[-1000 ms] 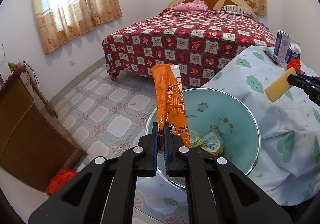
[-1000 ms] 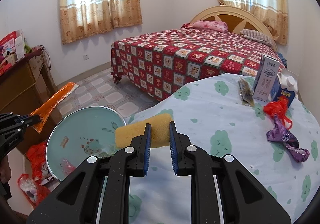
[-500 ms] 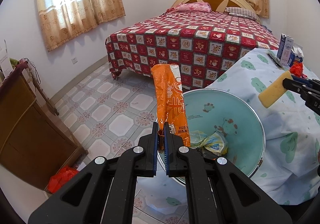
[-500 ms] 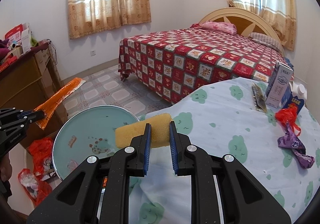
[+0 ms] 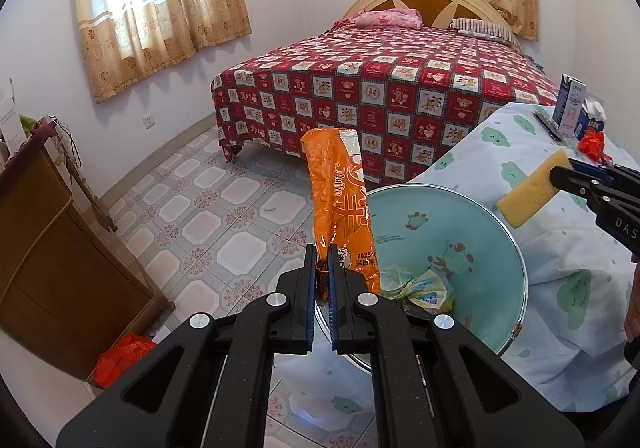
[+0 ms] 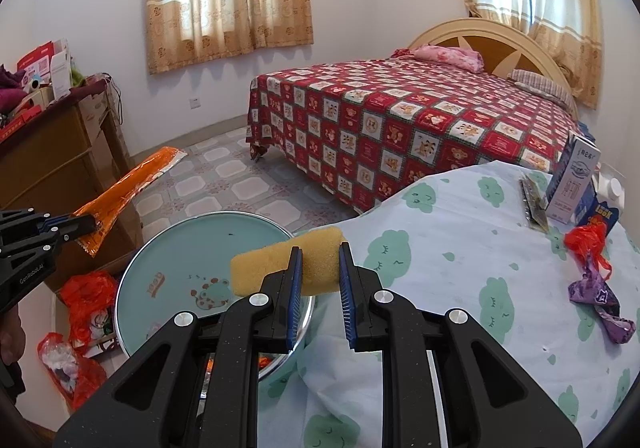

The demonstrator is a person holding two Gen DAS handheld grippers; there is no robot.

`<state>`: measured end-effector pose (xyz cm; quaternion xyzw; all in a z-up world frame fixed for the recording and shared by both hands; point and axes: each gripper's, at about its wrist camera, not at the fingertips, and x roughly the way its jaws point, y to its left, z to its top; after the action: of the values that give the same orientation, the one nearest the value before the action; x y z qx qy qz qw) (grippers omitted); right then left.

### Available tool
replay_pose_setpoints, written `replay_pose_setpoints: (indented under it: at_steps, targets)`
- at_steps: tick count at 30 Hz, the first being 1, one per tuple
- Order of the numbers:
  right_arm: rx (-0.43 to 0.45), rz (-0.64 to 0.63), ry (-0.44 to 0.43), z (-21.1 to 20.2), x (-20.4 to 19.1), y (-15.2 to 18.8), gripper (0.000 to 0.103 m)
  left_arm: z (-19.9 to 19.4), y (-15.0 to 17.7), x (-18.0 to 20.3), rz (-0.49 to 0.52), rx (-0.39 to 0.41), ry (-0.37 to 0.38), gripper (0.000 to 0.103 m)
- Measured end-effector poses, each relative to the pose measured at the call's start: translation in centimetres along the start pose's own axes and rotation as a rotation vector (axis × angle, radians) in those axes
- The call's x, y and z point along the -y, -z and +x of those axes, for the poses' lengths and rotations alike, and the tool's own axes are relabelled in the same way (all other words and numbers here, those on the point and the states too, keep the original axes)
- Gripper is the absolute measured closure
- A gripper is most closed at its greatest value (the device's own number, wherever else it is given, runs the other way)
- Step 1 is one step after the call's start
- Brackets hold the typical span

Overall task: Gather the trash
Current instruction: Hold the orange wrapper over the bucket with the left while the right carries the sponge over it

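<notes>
My left gripper (image 5: pixel 321 254) is shut on the lower end of a long orange snack wrapper (image 5: pixel 340 204), which stands upright over the near rim of a teal basin (image 5: pixel 472 216). Crumpled wrappers (image 5: pixel 420 284) lie in the basin's bottom. My right gripper (image 6: pixel 320 254) is shut on a yellow sponge (image 6: pixel 280 268), held just past the edge of the clothed table (image 6: pixel 460 268) and over the basin (image 6: pixel 180 248). In the left wrist view the sponge (image 5: pixel 532 194) shows at the right, above the basin's far rim. In the right wrist view the orange wrapper (image 6: pixel 128 188) shows at the left.
On the table lie a purple wrapper (image 6: pixel 596 288) with a red scrap (image 6: pixel 588 240), a milk carton (image 6: pixel 572 180), a blue box (image 6: pixel 604 212) and a dark strip (image 6: pixel 534 204). Red bags (image 6: pixel 84 288) sit on the floor by a wooden cabinet (image 5: pixel 44 248). A bed (image 5: pixel 380 88) stands behind.
The right gripper with the sponge has moved left off the table toward the basin, which now lies nearer under it. The left gripper and wrapper have stayed nearly still.
</notes>
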<state>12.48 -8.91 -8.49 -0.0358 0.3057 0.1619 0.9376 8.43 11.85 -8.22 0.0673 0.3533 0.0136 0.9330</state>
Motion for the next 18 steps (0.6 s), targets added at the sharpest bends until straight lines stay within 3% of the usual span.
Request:
replay_pose_setpoints:
  at_steps: [18]
  targets:
    - [-0.004, -0.017, -0.015, 0.34, -0.69, -0.1, 0.085, -0.13, -0.16, 0.42, 0.003, 0.001, 0.005, 0.098]
